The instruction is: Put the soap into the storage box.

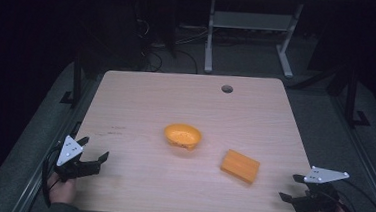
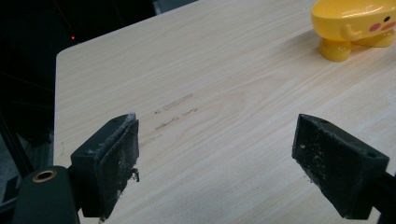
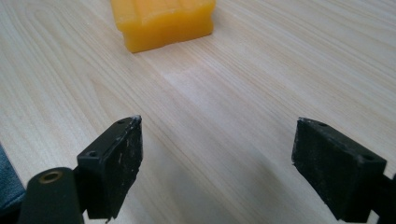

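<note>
My left gripper (image 1: 94, 152) and right gripper (image 1: 290, 187) both gape wide, empty, at near desk corners. Orange ridged block (image 1: 240, 166) right of centre; yellow duck-faced footed bowl (image 1: 182, 135) mid-desk. Risk: block skids from off-centre pinch; nudged bowl tips.

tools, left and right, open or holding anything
left tool: open, holding nothing, over bare table
right tool: open, holding nothing
</note>
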A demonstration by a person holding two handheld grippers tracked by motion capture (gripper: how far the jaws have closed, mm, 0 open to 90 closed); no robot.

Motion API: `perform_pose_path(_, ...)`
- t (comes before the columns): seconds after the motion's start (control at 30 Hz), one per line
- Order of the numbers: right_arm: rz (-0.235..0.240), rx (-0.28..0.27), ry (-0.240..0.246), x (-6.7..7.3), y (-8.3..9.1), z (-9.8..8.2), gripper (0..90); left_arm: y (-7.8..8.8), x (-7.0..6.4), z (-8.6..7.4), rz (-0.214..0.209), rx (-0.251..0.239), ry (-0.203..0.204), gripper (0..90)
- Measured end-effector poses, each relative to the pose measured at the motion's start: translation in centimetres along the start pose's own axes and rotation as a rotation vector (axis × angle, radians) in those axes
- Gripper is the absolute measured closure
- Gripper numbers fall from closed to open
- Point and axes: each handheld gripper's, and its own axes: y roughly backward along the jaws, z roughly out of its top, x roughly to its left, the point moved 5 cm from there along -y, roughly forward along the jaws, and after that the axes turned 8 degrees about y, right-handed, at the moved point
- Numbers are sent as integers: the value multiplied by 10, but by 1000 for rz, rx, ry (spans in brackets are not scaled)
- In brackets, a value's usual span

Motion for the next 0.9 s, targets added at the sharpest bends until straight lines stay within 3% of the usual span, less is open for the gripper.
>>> perform_pose_path(0.9,22,49,38,7,-10,5,187,-2,-6,2,-30,-2,-12,139)
